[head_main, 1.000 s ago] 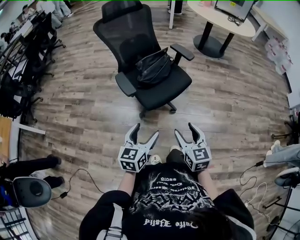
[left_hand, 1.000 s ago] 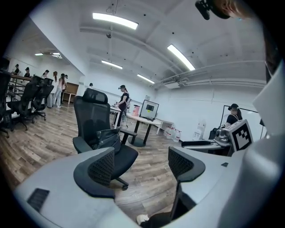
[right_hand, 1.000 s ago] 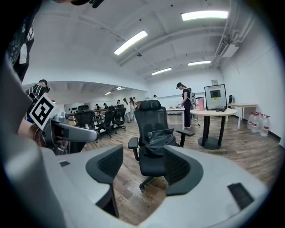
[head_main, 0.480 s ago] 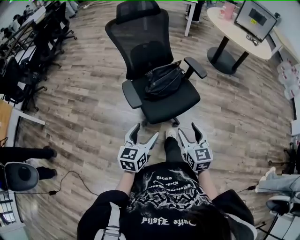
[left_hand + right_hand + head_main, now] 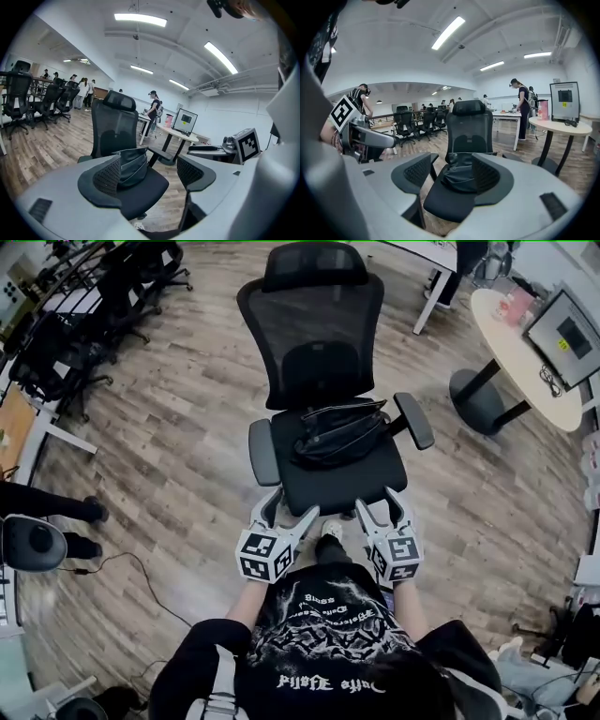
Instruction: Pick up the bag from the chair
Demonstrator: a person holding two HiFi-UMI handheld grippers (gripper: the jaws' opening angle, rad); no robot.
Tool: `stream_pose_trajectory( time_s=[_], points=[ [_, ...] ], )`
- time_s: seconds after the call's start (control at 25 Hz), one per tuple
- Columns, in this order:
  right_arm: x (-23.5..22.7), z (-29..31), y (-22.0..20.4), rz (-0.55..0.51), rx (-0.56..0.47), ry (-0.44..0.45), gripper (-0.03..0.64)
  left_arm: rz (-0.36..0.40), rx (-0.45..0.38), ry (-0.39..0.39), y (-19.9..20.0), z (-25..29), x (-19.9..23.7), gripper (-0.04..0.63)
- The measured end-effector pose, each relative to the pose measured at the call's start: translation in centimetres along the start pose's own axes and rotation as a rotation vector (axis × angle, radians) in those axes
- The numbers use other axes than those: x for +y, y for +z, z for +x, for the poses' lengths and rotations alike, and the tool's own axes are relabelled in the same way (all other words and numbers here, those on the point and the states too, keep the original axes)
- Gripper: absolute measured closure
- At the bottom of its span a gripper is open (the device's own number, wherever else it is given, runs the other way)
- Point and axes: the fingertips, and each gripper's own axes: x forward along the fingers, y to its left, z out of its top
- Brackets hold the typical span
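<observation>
Looking down from the head view, the chair's [image 5: 342, 486] base and wheels are hidden beneath its seat. The left gripper's [image 5: 149, 174] own left jaw covers the bag's [image 5: 132, 166] left end, and the right gripper's [image 5: 451, 172] right jaw covers its right side. The monitor's [image 5: 567, 334] screen is too small to read.

Open-plan office, rows of black task chairs [image 5: 18, 101], monitor [image 5: 568, 334] on round table [image 5: 514, 351], strip lights [image 5: 140, 19], wood floor [image 5: 169, 465]

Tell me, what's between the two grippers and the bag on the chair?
Just the bare front of the chair seat. In the head view it lies between the bag and the open left gripper and right gripper.
</observation>
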Motion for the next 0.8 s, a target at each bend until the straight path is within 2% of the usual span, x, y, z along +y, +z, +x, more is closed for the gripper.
stream_pose_trajectory(
  time_s=[0.28, 0.48, 0.8],
  points=[
    [-6.5, 4.0, 1.4, -0.029, 0.016, 0.084, 0.336, -0.032, -0.005, 0.057, 2.6, 7.6, -1.1, 0.213],
    [-9.8, 5.9, 1.4, -0.026, 0.034, 0.128, 0.336, -0.056, 0.003, 0.101, 3.0, 10.7, -1.3, 0.213],
    [-13.7, 8.4, 1.9, -0.002, 0.066, 0.133, 0.336, -0.114, 0.037, 0.139, 3.5, 14.1, 0.8, 0.212]
  ],
)
